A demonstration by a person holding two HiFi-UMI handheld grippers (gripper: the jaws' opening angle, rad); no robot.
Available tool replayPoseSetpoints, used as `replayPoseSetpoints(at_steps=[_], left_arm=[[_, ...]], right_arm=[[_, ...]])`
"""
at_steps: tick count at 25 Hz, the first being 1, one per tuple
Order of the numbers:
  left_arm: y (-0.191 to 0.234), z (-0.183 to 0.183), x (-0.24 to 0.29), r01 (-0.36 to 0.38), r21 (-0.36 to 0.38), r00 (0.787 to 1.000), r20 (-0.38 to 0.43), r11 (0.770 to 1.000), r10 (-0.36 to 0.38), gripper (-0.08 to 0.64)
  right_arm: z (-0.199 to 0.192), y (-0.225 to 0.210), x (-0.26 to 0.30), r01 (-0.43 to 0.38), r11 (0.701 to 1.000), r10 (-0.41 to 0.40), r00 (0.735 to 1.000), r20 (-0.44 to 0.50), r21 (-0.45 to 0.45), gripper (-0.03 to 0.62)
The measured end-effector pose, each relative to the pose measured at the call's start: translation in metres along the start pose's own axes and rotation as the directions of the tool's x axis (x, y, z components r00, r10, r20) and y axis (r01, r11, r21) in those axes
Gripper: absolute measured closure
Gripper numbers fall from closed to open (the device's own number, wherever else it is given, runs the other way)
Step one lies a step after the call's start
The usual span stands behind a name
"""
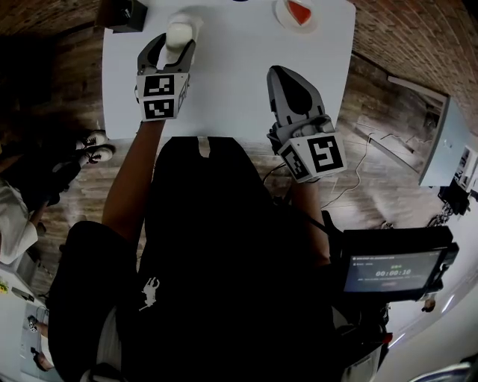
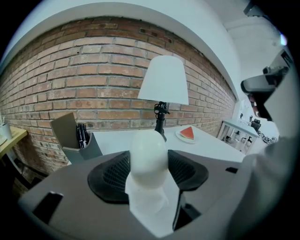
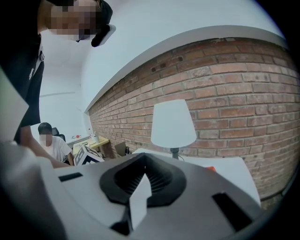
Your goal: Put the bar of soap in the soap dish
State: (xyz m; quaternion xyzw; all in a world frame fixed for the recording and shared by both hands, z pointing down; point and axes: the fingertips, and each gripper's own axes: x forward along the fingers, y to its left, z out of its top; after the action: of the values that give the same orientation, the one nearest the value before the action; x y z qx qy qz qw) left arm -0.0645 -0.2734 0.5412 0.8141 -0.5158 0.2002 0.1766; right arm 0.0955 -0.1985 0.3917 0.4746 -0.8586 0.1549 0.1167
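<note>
A white, egg-shaped bar of soap (image 1: 180, 33) sits between the jaws of my left gripper (image 1: 172, 46), which is shut on it above the far left part of the white table (image 1: 231, 82). In the left gripper view the soap (image 2: 147, 154) stands upright between the two black pads. A small white round dish (image 1: 296, 15) with a red wedge on it sits at the table's far right; the dish (image 2: 186, 134) also appears beyond the soap. My right gripper (image 1: 280, 73) hovers over the table's right side, jaws together and nothing between them (image 3: 142, 177).
A lamp with a white shade (image 2: 163, 79) stands at the back of the table before a brick wall. A grey pen holder (image 2: 77, 138) is at the far left corner. A monitor (image 1: 392, 270) sits off the table, lower right. A person (image 3: 47, 146) sits in the background.
</note>
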Motion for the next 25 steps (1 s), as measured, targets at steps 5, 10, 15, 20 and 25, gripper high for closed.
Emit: replayPoseSetpoints(at_steps=[5, 10, 15, 20, 25], left_arm=[[0.001, -0.011, 0.006, -0.014, -0.008, 1.0, -0.021, 1.0, 0.014, 0.3], [0.004, -0.018, 0.014, -0.035, -0.006, 0.999, -0.037, 0.999, 0.035, 0.299], [0.01, -0.021, 0.021, -0.058, -0.009, 0.997, -0.047, 0.998, 0.057, 0.3], [0.013, -0.025, 0.026, -0.091, 0.007, 0.993, -0.073, 0.996, 0.091, 0.299], [0.015, -0.028, 0.028, -0.11, 0.018, 0.989, -0.092, 0.994, 0.112, 0.299]], right_arm=[[-0.001, -0.002, -0.002, 0.002, 1.0, -0.002, 1.0, 0.0, -0.003, 0.589], [-0.003, -0.002, -0.004, 0.003, 1.0, -0.003, 1.0, -0.007, -0.005, 0.589], [-0.006, -0.003, -0.005, 0.006, 1.0, -0.006, 1.0, -0.012, -0.009, 0.589], [-0.007, -0.005, -0.007, 0.016, 1.0, -0.016, 1.0, -0.015, 0.001, 0.589], [-0.007, -0.005, -0.007, 0.014, 1.0, -0.014, 1.0, -0.011, 0.0, 0.589]])
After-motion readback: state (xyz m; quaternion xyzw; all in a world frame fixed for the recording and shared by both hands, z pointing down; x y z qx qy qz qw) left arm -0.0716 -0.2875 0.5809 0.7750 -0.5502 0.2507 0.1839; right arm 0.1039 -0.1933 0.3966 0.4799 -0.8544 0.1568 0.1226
